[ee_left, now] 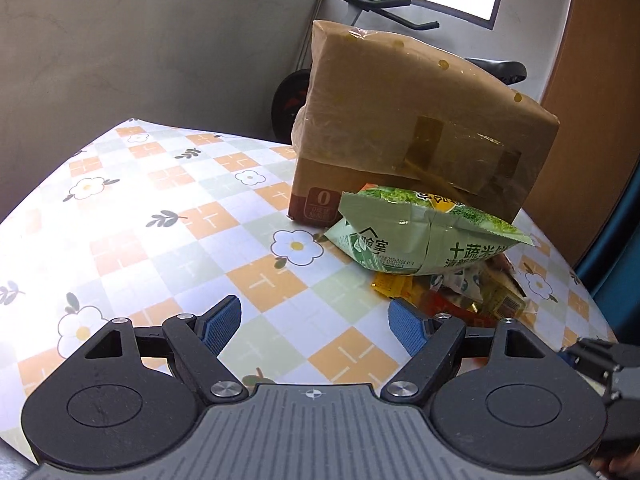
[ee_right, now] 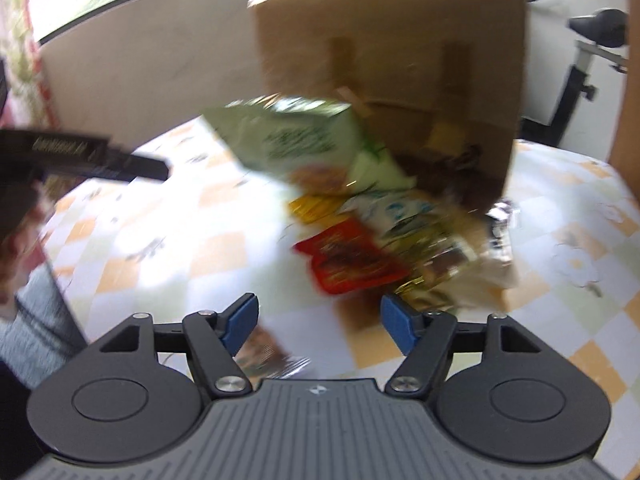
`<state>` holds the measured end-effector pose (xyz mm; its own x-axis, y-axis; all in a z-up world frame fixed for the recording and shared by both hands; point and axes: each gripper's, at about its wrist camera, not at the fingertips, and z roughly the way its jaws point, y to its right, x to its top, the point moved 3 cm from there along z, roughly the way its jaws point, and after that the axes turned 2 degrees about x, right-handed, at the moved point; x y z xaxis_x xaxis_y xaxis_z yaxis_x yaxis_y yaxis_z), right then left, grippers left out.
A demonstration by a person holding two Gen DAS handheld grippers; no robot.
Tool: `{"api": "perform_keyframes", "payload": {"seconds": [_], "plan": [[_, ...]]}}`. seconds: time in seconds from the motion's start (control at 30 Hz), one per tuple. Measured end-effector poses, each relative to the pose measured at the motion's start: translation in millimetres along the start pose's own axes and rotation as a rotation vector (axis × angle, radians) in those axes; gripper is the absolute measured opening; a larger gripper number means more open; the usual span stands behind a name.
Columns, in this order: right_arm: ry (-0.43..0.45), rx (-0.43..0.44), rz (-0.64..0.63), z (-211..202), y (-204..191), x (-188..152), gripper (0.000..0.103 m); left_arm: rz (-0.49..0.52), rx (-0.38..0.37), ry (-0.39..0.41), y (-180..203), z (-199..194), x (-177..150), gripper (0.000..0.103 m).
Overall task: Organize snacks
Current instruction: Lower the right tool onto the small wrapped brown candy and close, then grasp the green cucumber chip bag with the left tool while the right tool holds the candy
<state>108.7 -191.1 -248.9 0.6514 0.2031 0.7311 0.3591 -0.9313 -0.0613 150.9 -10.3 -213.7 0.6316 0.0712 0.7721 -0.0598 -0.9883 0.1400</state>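
Observation:
A tall brown cardboard box (ee_left: 420, 128) (ee_right: 400, 60) stands at the back of the table. Against its foot lies a heap of snack packets. A puffy green bag (ee_left: 420, 240) (ee_right: 296, 144) tops the heap, over a yellow packet (ee_left: 392, 282) (ee_right: 312, 206) and a red packet (ee_right: 348, 264). My left gripper (ee_left: 316, 328) is open over bare cloth, just left of the heap, with nothing between its fingers. My right gripper (ee_right: 318, 324) is open in front of the red packet; this view is blurred. A small brownish packet (ee_right: 268, 354) lies on the table by its left finger, not gripped.
The table wears a checked cloth (ee_left: 160, 220) with flowers. An exercise bike (ee_left: 384, 4) stands behind the box, before a grey wall and a window. A wooden door (ee_left: 592, 120) is on the right. A grey sleeve (ee_right: 36, 320) shows at the left.

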Motion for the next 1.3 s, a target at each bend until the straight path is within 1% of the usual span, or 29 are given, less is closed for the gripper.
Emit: {"api": "perform_keyframes", "payload": {"seconds": [0.13,0.2,0.23,0.3,0.33,0.4,0.47,0.7,0.83,0.9,1.0,1.1,1.13,1.23,1.3], "plan": [[-0.031,0.025,-0.054,8.0,-12.3,-4.0,0.062,0.001,-0.009,-0.019,2.6,3.0,-3.8,0.082],[-0.047,0.034,-0.062,12.7,-14.6,-5.6,0.054,-0.002,-0.011,-0.026,2.9,4.4,-6.2,0.082],[-0.053,0.036,-0.063,14.2,-14.9,-6.6,0.052,-0.003,-0.01,-0.028,2.7,4.9,-6.9,0.082],[-0.06,0.039,-0.059,14.6,-14.3,-8.6,0.041,-0.008,-0.009,-0.029,1.7,5.1,-7.2,0.082],[-0.061,0.044,-0.054,14.1,-13.8,-9.3,0.039,-0.011,-0.007,-0.03,1.1,5.3,-7.1,0.082],[-0.057,0.05,-0.04,13.3,-12.2,-9.4,0.028,-0.014,-0.004,-0.033,0.8,6.0,-7.2,0.082],[-0.055,0.048,-0.032,14.2,-10.4,-8.1,0.019,-0.014,-0.004,-0.038,1.3,7.3,-7.6,0.082],[-0.051,0.04,-0.024,16.4,-9.2,-8.1,0.019,-0.014,-0.003,-0.045,2.2,10.0,-8.2,0.082],[-0.042,-0.001,-0.013,16.0,-4.7,-7.2,0.019,-0.014,0.013,-0.03,1.4,10.9,-1.0,0.083],[-0.042,-0.023,0.004,14.7,0.1,-6.8,0.019,-0.009,0.017,-0.002,2.5,10.1,9.6,0.083],[-0.047,-0.049,0.029,12.4,5.0,-6.1,0.019,0.005,0.016,0.064,8.8,7.4,33.9,0.084],[-0.047,-0.062,0.059,10.3,10.5,-6.4,0.019,-0.023,-0.004,0.126,17.0,7.9,64.9,0.084],[-0.045,-0.065,0.068,9.5,11.9,-6.7,0.019,-0.025,-0.012,0.142,21.4,10.0,75.1,0.087],[-0.04,-0.064,0.086,8.3,15.1,-7.3,0.019,0.011,-0.044,0.149,40.2,25.5,97.8,0.089],[-0.037,-0.064,0.09,7.8,15.8,-7.8,0.019,0.021,-0.067,0.12,49.7,39.9,104.2,0.089]]}}
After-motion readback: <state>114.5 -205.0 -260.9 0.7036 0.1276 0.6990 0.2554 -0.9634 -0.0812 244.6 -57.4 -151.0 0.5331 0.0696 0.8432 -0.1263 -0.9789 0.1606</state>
